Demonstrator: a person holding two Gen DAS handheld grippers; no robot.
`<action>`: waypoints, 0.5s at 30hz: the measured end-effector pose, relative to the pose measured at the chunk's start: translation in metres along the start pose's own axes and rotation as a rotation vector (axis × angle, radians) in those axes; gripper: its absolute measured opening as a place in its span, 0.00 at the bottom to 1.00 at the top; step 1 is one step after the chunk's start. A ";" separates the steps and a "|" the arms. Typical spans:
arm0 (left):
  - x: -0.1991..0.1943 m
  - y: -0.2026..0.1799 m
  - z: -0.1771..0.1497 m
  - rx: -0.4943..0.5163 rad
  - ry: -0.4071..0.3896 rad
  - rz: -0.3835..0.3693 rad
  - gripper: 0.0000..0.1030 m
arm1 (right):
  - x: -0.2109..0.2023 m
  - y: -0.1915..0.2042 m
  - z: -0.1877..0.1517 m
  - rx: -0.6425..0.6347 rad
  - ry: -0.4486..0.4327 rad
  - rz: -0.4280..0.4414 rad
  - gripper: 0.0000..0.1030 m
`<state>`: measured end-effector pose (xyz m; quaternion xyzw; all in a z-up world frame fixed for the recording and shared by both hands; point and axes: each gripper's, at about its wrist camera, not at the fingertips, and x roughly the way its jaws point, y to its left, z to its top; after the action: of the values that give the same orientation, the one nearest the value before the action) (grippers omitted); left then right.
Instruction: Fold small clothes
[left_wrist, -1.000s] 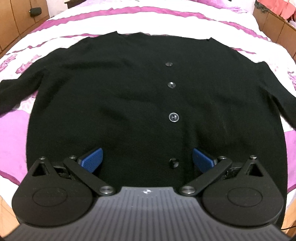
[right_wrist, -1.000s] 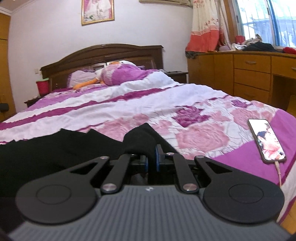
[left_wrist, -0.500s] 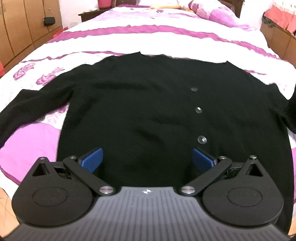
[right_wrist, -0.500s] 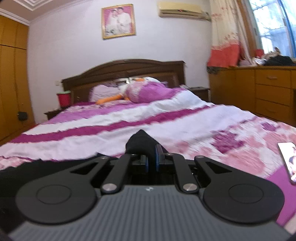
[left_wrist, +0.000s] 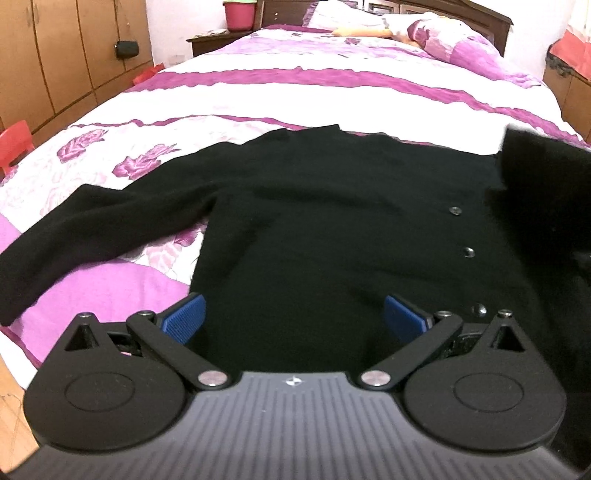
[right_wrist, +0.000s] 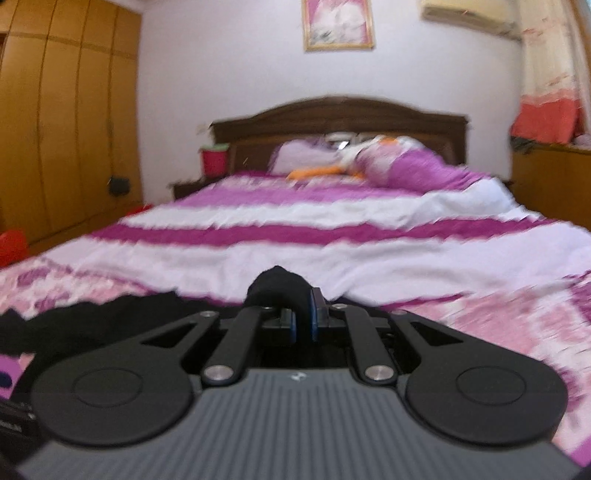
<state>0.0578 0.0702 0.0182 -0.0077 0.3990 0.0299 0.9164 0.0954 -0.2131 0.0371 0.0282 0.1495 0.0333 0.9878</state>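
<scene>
Black knitted button-front cardigan lies spread on the purple-and-white floral bed, its left sleeve still flat. My right claw, pinched shut on the right sleeve, has swung it up and inward since a second ago; it now hangs over the body at far right. My left claw hovers wide open, empty, over the near hem. First fold is under way, I judge.

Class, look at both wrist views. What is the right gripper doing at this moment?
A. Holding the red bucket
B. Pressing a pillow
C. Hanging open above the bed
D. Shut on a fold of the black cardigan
D: in the right wrist view the right gripper has its jaws closed on a bunch of the black cardigan.
</scene>
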 end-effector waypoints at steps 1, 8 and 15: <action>0.002 0.002 -0.001 -0.002 0.001 -0.003 1.00 | 0.009 0.006 -0.005 -0.001 0.021 0.010 0.10; 0.015 0.010 -0.005 -0.001 0.017 -0.003 1.00 | 0.054 0.037 -0.041 -0.025 0.157 0.060 0.13; 0.018 0.009 -0.007 -0.008 0.024 -0.010 1.00 | 0.043 0.052 -0.056 -0.079 0.207 0.055 0.42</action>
<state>0.0644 0.0796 -0.0001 -0.0138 0.4097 0.0269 0.9117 0.1167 -0.1555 -0.0258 -0.0102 0.2483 0.0688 0.9662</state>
